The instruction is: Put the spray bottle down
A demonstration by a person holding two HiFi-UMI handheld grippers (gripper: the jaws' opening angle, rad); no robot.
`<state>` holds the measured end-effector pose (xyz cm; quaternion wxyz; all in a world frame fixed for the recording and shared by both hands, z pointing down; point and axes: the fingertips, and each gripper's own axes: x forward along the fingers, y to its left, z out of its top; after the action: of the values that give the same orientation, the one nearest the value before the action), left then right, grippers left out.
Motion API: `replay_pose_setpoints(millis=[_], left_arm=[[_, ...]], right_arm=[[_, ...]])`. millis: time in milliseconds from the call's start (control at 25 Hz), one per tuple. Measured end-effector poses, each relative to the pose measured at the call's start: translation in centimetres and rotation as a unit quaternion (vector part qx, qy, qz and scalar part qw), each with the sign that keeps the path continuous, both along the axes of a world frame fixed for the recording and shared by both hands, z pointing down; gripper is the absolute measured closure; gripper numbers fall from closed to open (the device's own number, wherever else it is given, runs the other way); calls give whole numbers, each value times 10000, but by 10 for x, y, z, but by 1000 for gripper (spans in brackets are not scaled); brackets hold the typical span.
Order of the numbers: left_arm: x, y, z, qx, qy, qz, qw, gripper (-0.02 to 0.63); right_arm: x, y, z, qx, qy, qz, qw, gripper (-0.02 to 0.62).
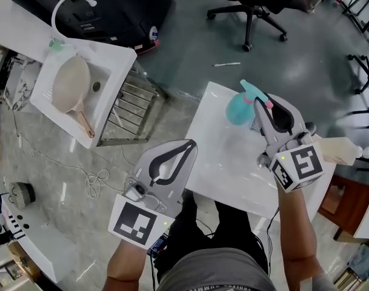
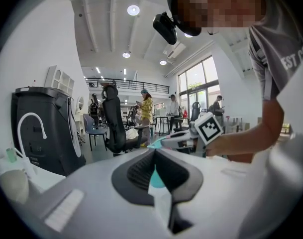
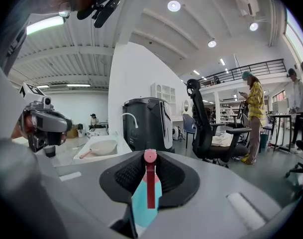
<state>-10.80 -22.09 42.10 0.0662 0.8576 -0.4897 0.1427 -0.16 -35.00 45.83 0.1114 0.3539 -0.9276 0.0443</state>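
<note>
**Head view.** My head camera looks steeply down from above and behind the left hand-held gripper point(image 1: 189, 144) and the right hand-held gripper point(image 1: 264, 105), both over the white tabletop point(image 1: 226, 162).

**Left and right gripper views.** Each camera sits close behind its own jaws and faces almost level. The right one has the spray bottle point(image 3: 145, 198) just before its lens. Each view catches the other hand-held gripper ahead and to the side. All three share the black office chair point(image 3: 198, 118).

Shows the left gripper point(image 2: 154, 152) with jaws met at the tips, gripping nothing. Frames a teal patch through the slit, probably the spray bottle point(image 2: 155, 178). Catches the right gripper point(image 2: 175, 141) beyond, marker cube point(image 2: 209, 127) toward the lens. Takes in a black machine point(image 2: 42, 128), white faucet point(image 2: 32, 126) and black office chair point(image 2: 114, 121) at left.
</note>
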Motion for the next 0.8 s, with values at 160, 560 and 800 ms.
replay_pose_setpoints(millis=[160,560,800], left_arm=[[-5,-6,9,-87,69,-57,9999,604],[-14,-18,40,-180,134,-132,9997,604],[-17,-24,53,-262,195,-158,9993,604]], right_arm=[[-8,-9,13,-29,43,-35,10000,529],[-28,-27,54,-17,71,-156,9999,529],[-41,-33,68,92,104,-277,9995,529]])
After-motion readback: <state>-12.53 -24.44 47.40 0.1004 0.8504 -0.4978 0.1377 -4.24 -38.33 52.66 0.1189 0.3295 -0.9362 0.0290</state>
